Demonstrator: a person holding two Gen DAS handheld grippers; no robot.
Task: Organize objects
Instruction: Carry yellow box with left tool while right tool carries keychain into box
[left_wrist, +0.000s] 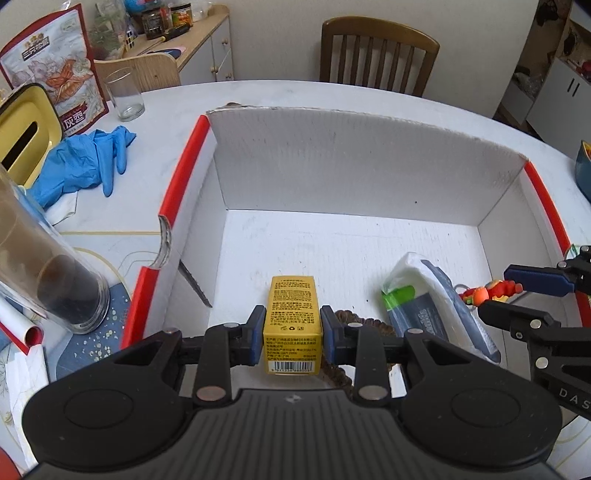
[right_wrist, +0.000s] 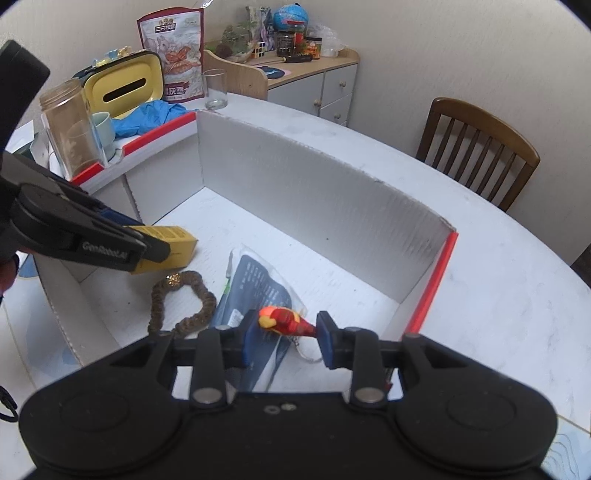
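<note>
**Both grippers loaded over the open carton**

Left wrist view: the left gripper (left_wrist: 293, 334) has its two blue pads pressed against the long sides of the yellow box (left_wrist: 293, 325), which it holds above the floor of the white cardboard box (left_wrist: 354, 162). A tissue pack (left_wrist: 436, 306) lies on that floor to the right, and a brown beaded bracelet (left_wrist: 351, 321) lies partly hidden under the gripper. At the far right the right gripper (left_wrist: 513, 295) pinches the red-and-gold toy figure (left_wrist: 491, 291). Outside the carton stand a drinking glass (left_wrist: 125, 94) and a tall jar (left_wrist: 55, 280).

Right wrist view: the right gripper (right_wrist: 286, 330) holds the toy figure (right_wrist: 286, 321) slantwise between its fingers, just above the tissue pack (right_wrist: 258, 295); its key ring dangles below. The bracelet (right_wrist: 184, 302) lies just left; the yellow box (right_wrist: 173, 245) hangs beyond it in the left gripper (right_wrist: 159, 249).

The toy's grip looks the weaker one: rounded and gripped askew, it could twist free or snag by its ring. The yellow box, if let go high, may topple onto the bracelet.
</note>
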